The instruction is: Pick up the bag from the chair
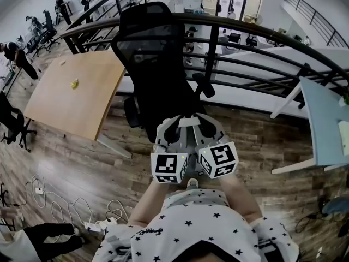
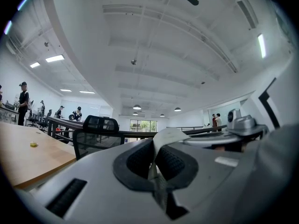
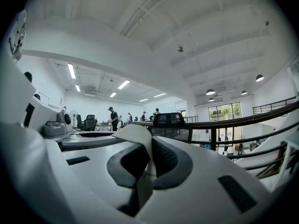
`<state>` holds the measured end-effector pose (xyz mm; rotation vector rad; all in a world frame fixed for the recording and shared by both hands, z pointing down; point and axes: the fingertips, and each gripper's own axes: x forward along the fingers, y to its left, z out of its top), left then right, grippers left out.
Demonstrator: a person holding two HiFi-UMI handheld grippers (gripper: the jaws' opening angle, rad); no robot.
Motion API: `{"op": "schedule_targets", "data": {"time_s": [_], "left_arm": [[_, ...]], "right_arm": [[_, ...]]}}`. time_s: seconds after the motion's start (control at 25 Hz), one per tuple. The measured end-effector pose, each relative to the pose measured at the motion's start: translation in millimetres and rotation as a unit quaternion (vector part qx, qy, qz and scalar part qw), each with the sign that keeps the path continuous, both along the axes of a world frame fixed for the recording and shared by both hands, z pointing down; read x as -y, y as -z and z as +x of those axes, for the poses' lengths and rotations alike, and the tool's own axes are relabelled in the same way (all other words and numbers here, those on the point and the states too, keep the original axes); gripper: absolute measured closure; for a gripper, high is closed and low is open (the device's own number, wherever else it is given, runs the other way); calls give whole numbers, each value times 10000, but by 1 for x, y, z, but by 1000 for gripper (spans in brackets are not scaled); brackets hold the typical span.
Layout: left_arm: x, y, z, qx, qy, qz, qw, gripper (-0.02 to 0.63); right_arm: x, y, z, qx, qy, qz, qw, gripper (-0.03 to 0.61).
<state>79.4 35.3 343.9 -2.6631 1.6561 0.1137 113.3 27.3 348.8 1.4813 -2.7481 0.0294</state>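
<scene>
The black mesh office chair (image 1: 155, 64) stands in front of me against the railing, and its seat is hidden behind my grippers. Both grippers are held side by side over the seat, close to my body. My left gripper (image 1: 166, 130) is shut on a pale folded strip (image 2: 169, 135) that looks like the bag's edge. My right gripper (image 1: 210, 126) is shut on a like pale fold (image 3: 136, 135). A white piece (image 1: 188, 121) bridges the two grippers. The bag's body is hidden. The chair's headrest (image 2: 96, 123) shows past the left jaws, and the headrest (image 3: 169, 119) also shows past the right jaws.
A wooden table (image 1: 76, 91) stands left of the chair. A dark metal railing (image 1: 256, 34) runs behind the chair. A pale table (image 1: 327, 119) is at the right edge. Cables and a power strip (image 1: 92, 226) lie on the floor at lower left. People stand far off at the left.
</scene>
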Motion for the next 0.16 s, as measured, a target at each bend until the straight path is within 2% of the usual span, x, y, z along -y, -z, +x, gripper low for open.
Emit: {"op": "schedule_targets", "data": {"time_s": [0.16], "left_arm": [[3, 0, 1, -23, 25, 2, 10000, 601]], "right_arm": [[3, 0, 1, -13, 26, 16, 10000, 583]]}}
